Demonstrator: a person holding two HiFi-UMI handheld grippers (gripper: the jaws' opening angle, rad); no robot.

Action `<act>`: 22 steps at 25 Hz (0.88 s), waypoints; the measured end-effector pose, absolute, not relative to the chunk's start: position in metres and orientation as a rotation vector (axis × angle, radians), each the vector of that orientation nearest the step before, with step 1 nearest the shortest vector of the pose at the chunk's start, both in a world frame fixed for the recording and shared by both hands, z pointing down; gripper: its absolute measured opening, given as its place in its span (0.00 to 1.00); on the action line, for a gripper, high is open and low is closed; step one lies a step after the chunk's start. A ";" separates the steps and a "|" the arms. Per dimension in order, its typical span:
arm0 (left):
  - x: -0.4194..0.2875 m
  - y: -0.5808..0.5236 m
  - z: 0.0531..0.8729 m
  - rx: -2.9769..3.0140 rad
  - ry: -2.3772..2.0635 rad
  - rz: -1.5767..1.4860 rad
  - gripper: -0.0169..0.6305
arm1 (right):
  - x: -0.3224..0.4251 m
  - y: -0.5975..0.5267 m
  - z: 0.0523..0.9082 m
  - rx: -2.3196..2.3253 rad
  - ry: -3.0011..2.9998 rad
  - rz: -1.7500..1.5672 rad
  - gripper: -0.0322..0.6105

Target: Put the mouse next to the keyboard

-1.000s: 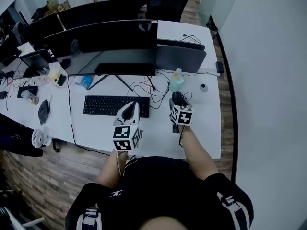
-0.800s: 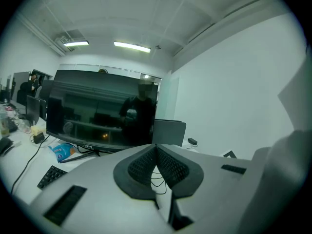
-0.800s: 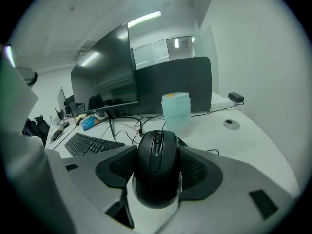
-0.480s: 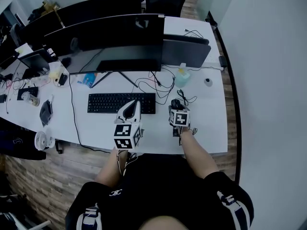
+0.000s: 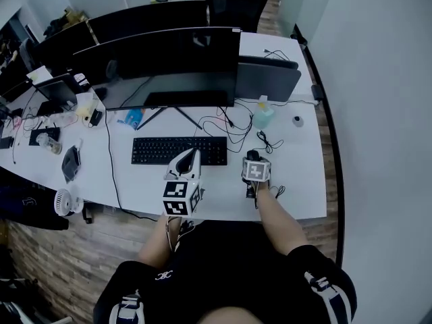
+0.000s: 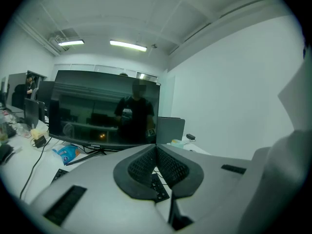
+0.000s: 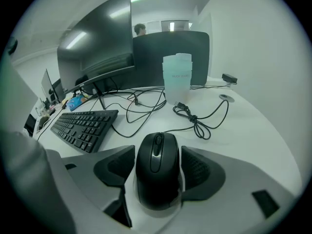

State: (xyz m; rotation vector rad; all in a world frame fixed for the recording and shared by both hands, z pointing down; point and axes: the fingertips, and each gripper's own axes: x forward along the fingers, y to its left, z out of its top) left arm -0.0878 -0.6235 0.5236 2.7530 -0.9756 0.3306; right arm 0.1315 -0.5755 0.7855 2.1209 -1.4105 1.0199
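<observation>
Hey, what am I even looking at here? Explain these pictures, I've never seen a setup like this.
A person at a white desk holds a two-jawed tool, a hand-held gripper, in each hand; each carries a camera. One picture looks down from the person's head; the other two look along each tool's jaws. On the desk: monitor, black keyboard, loose cables, black mouse. The left hand-held gripper is closed and empty. The mouse lies right of the keyboard, between the jaws of the right hand-held gripper, which seem just clear of it.
</observation>
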 end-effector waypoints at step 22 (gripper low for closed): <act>-0.055 -0.600 0.482 2.817 -0.946 0.175 0.05 | 0.105 -0.532 0.473 2.482 -1.950 0.069 0.07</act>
